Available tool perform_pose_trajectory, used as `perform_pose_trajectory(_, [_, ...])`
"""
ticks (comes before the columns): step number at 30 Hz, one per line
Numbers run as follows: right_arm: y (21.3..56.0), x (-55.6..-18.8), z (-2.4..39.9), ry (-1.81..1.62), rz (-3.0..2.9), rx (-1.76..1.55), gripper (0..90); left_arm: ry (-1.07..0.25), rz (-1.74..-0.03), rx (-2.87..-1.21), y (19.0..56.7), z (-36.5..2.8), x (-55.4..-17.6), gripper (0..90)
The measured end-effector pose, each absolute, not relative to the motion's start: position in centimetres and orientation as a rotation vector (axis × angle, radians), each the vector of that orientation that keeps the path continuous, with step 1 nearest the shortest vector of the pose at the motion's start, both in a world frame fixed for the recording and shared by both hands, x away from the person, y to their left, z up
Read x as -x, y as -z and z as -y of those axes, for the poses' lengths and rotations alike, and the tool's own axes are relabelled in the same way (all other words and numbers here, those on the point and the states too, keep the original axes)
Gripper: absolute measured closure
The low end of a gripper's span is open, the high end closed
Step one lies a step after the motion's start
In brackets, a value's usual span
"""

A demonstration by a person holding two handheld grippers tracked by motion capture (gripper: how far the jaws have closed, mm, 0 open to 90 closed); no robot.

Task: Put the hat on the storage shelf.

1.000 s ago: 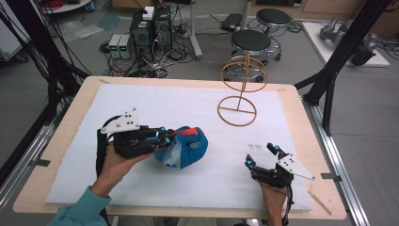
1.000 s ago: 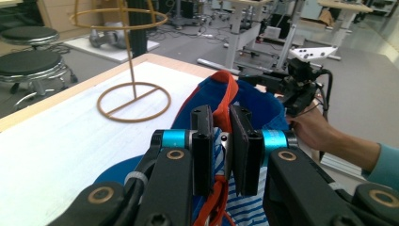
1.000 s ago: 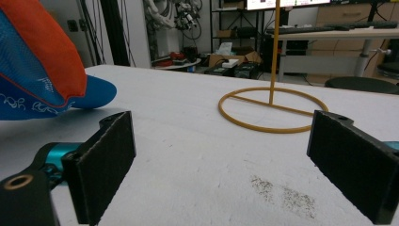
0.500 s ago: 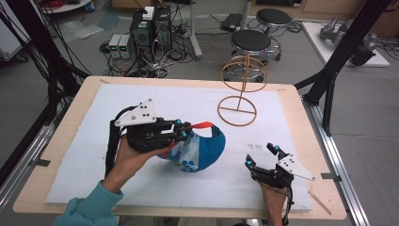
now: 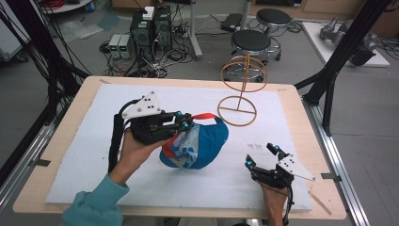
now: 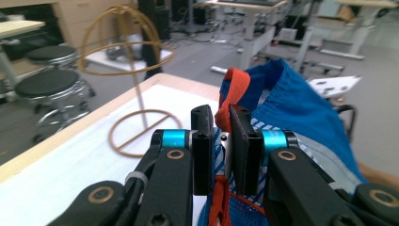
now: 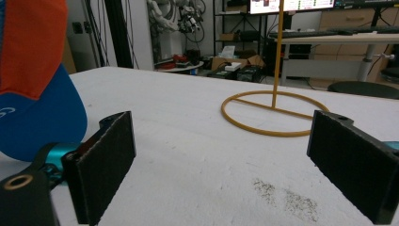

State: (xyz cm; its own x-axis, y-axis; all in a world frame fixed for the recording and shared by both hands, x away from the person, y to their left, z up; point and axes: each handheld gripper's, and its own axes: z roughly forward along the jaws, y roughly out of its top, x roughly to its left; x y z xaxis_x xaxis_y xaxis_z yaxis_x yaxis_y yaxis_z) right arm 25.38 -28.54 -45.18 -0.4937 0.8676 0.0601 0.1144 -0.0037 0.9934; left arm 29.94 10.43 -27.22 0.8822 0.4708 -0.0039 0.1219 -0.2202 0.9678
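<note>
The left gripper (image 5: 184,123) is holding a blue cap (image 5: 202,143) above the middle of the desk (image 5: 56,141), which is covered by a white mat (image 5: 94,155). Its fingers (image 6: 202,141) are pinching the cap's orange strap (image 6: 228,101) close to the rim, with only the strap's thickness between the two black pads. In the left gripper view the strap is looping up out of the pinch, and the blue crown is bulging to the right of the fingers, with a blue-and-white striped lining showing just behind them. From the high view the cap is hanging from the gripper, opening turned toward the person's left hand (image 5: 134,150), its crown pointing toward the right side of the desk; whether its lower edge is touching the mat cannot be told.

A yellow wire stand (image 5: 240,92), made of a round base ring, an upright stem and a hooped top, is standing on the far right part of the mat, just beyond the cap and apart from it.

The right gripper (image 5: 262,157) is resting low near the front right corner of the mat, well apart from the cap. Its fingers (image 7: 106,165) are spread wide with nothing between them, and they are pointing toward the stand's base ring. A faint grey smudge (image 7: 282,195) is marking the mat between them.
</note>
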Motion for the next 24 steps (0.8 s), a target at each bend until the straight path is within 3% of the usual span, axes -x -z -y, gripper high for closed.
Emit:
perform_pose_trajectory(10, [45.2, -25.4, 28.5, -1.547, -1.658, -1.023, 7.3, -0.477, -0.578, -1.832, 29.0, -13.2, -31.3, 79.7])
perform_pose_trajectory(24, [45.1, -25.4, 28.4, -1.530, -1.670, -1.020, 7.3, -0.527, -0.729, -1.981, 33.2, -16.2, -32.3, 79.6])
